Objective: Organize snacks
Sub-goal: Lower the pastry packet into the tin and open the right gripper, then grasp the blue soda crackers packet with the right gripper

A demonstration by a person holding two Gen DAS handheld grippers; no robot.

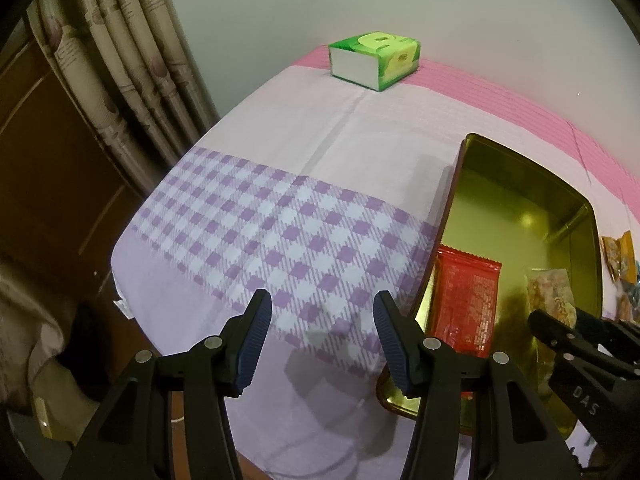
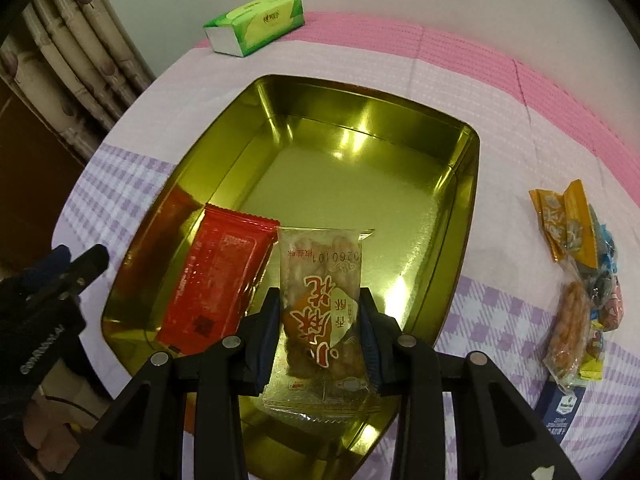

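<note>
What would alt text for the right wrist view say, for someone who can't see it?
The right tongs grip a clear snack packet over a gold tin tray holding a red packet. More snacks lie to the right.

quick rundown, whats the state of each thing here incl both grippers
left gripper: open, holding nothing
right gripper: shut on clear snack packet, over the tin
gold tin: lidless, mostly bare inside
red snack packet: sealed, lying in the tin
loose snacks: piled outside the tin
tissue box: unopened
</note>
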